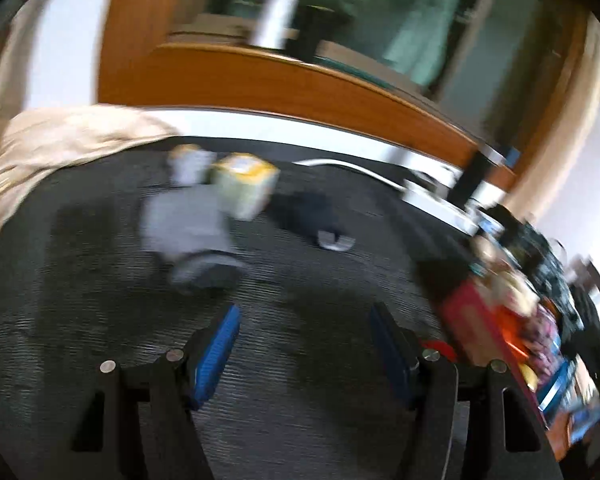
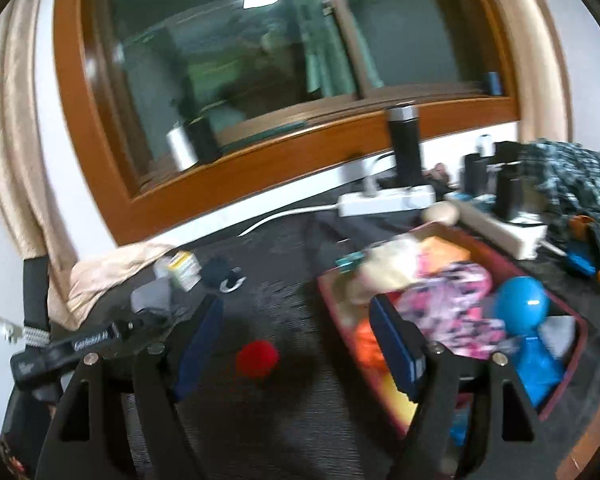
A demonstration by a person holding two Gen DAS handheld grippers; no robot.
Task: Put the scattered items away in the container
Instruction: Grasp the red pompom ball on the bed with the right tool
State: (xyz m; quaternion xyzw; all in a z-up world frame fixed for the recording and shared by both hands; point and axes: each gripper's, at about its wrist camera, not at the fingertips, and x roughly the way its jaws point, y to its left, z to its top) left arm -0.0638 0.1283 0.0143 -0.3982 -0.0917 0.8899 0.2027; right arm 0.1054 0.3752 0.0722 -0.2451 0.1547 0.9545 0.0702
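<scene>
My left gripper is open above the dark mat, nothing between its blue pads. Ahead of it lie a grey blurred item, a pale yellow-topped box and a dark item with a grey part. The red-rimmed container sits to its right, full of mixed things. My right gripper is open too, over a red ball on the mat. The container lies at its right, holding a pink patterned cloth and a blue bulb-shaped item. The other gripper's body shows at the left.
A beige curtain drapes onto the mat's far left. White power strips and a black bottle stand along the wall under the wooden window frame. A checked cloth and dark bottles crowd the far right.
</scene>
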